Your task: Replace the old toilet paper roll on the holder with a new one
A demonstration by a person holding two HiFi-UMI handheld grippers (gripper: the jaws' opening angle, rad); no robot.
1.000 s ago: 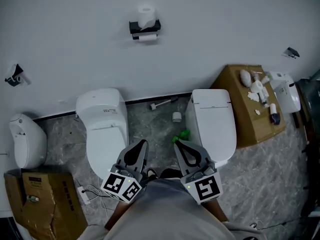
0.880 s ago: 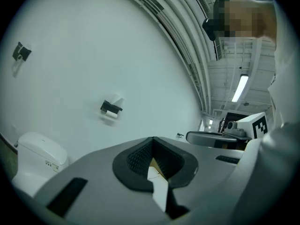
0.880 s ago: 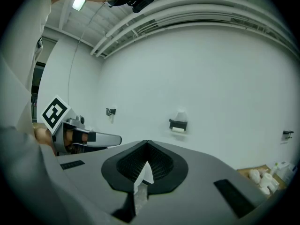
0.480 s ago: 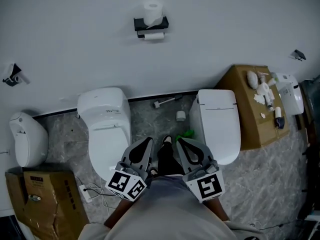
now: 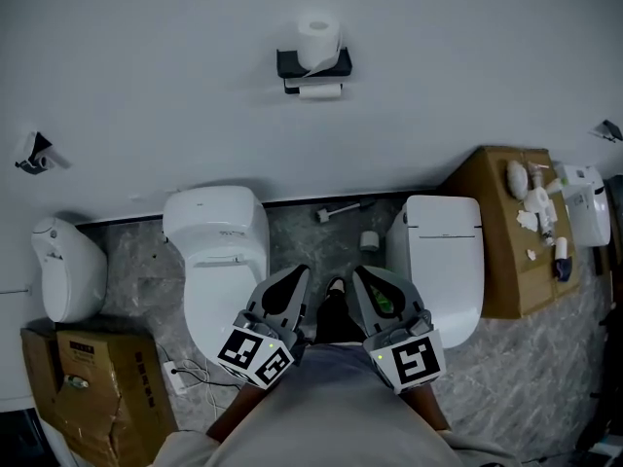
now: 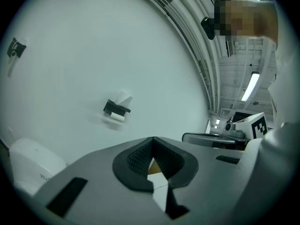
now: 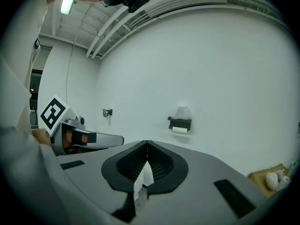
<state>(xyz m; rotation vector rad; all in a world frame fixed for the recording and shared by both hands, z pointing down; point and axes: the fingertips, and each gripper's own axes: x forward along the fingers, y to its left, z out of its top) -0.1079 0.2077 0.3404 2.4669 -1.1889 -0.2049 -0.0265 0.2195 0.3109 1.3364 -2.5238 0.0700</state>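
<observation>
Two grippers up front, side by side, both aimed at the white wall (image 5: 146,86). Left gripper (image 5: 295,278): jaws fully together, pads meeting along the tip, nothing gripped. Right gripper (image 5: 362,276): same story, closed tight & empty.

We've got the target well apart from both tools. The black holder (image 5: 313,64) hangs on the wall ahead of and above the tips, roughly centred between them in the head view. In the left gripper view the holder (image 6: 116,108) sits up and left of the closed tip. In the right gripper view the holder (image 7: 180,123) sits up and right of it. A full roll (image 5: 318,37) stands upright on top of the holder. A second roll (image 5: 320,90) lies horizontal just under it.

Left toilet (image 5: 219,251) is just beside the left gripper's outer side. Right toilet (image 5: 443,261) is just beside the right gripper's outer side. A small roll (image 5: 370,241) is on the floor ahead of the right gripper.

Writing, pls note: each marker cube (image 5: 255,355) shows a black-and-white square pattern. The cardboard box (image 5: 97,377), well left of the left gripper, has a pale label, print too small to read. Faint print on the left toilet's tank, illegible. Bottles on the brown cabinet (image 5: 496,261), far right of the right gripper: labels too small to tell.
</observation>
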